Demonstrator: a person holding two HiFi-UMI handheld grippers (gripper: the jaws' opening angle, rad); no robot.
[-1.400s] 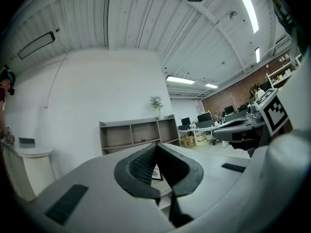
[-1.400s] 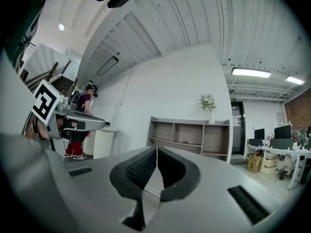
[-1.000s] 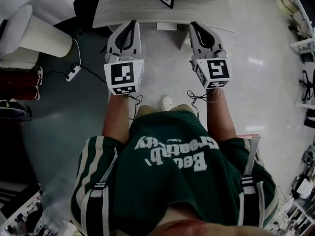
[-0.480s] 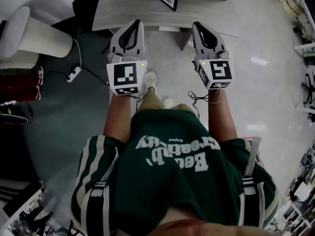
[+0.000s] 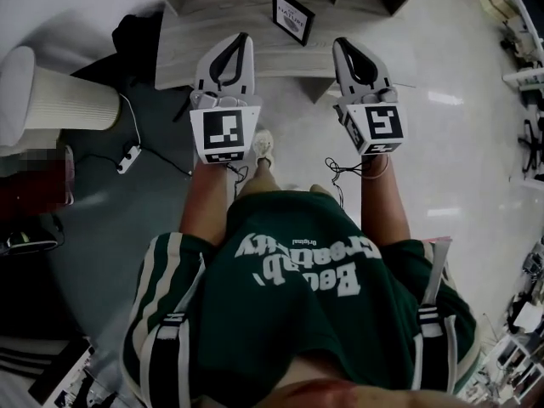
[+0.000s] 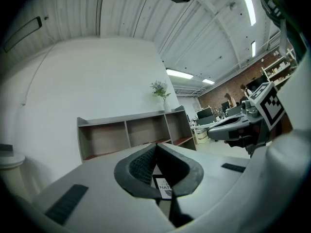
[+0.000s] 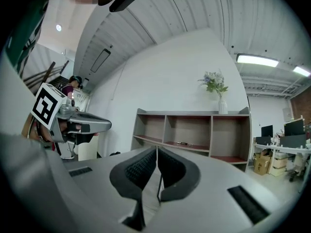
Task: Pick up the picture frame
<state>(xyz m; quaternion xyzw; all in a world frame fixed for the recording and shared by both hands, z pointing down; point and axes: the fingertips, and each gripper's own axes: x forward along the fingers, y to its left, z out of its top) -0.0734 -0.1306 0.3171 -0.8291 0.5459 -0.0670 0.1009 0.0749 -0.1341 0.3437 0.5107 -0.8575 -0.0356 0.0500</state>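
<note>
While the table [image 5: 183,49] is being approached, both grippers are brought closer to the picture frame [image 5: 292,15].

Compared with a second ago, the left gripper [image 5: 241,38] and right gripper [image 5: 339,43] are now held over the table's near edge, jaws closed on nothing. The frame stands untouched on the table, just beyond and between the tips, so the jaws must be opened before any grasp is made.

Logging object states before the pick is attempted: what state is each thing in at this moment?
Picture frame: standing on the low table, untouched.
Left gripper: shut, empty, apart from the frame.
Right gripper: shut, empty, apart from the frame.
Vase of flowers: upright on top of the shelf unit.
</note>
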